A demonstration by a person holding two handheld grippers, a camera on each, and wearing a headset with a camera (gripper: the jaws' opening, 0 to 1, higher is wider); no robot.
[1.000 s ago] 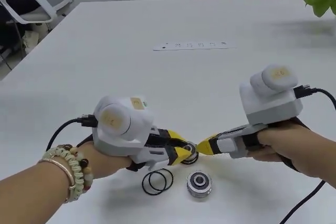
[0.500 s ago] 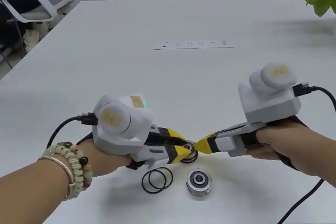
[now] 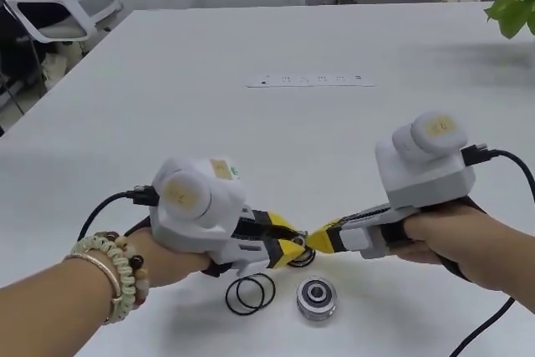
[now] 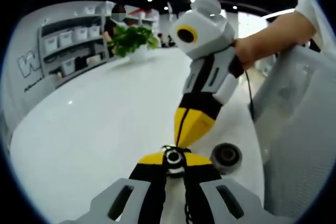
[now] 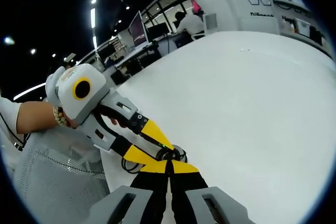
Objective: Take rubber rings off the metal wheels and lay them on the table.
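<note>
- Left tool (image 3: 291,247) is clenched on a small metal wheel (image 4: 174,158), holding it just above the worktop (image 3: 251,140) in the lower middle of the head view.
- Right tool (image 3: 318,240) meets it tip to tip from the right of the frame. Its jaws are pressed together at the wheel's rim. Whether a rubber ring is caught between them is too small to tell.
- Two black loose rings (image 3: 249,292) lie overlapping on the worktop at the bottom centre of the head view, just below the left tool.
- A second wheel (image 3: 318,298) stands just right of those rings, apart from both tools. Whether it carries a ring cannot be made out.
- Handling, as a judgement: the wheel looks like solid steel, so stiff, smooth and heavy for its size. It is best gripped across its flat faces or hub, leaving the grooved rim free.
- The ring should be light, thin and stretchy, and it probably grips the groove. The place to take it is one short stretch of its outer edge, pinched and pulled outward and sideways so it rolls over the rim.
- Risks: the thin rubber may slip out of a shallow pinch or snap back, and the smooth wheel could twist in the left tool's jaws under the pull.
</note>
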